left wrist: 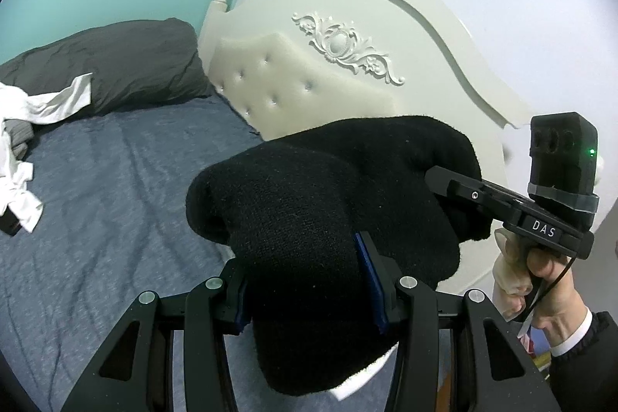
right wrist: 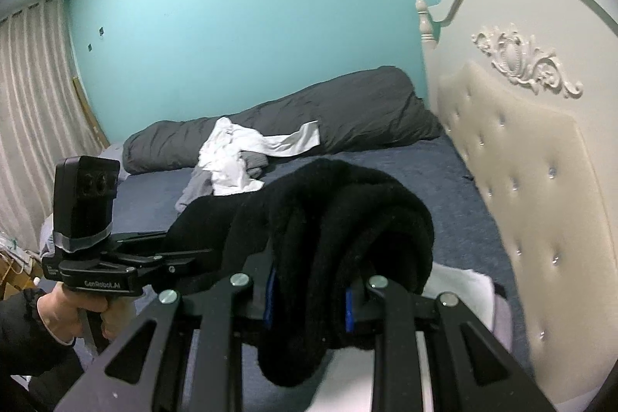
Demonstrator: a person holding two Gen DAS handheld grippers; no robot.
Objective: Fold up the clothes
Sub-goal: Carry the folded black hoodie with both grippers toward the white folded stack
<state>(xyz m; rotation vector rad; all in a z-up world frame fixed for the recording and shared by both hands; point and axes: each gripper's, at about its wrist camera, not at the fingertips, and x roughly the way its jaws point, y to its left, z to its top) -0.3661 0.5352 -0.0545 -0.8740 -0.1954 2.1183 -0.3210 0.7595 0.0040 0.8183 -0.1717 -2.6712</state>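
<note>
Both jaws clamp the folded black fleece garment [left wrist: 309, 219], left wider

The bulky black fleece garment [left wrist: 309, 219] hides the left gripper's [left wrist: 309, 290] blue pads and the right gripper's [right wrist: 309, 300] fingertips. A folded white cloth [right wrist: 455, 280] lies mostly behind it. The heap of white clothes [left wrist: 19, 141] is cut off by the picture's edge.

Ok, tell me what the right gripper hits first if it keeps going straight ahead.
Besides the black garment it grips, probably the blue bedsheet ahead, short of the grey duvet; depth is unclear.
</note>
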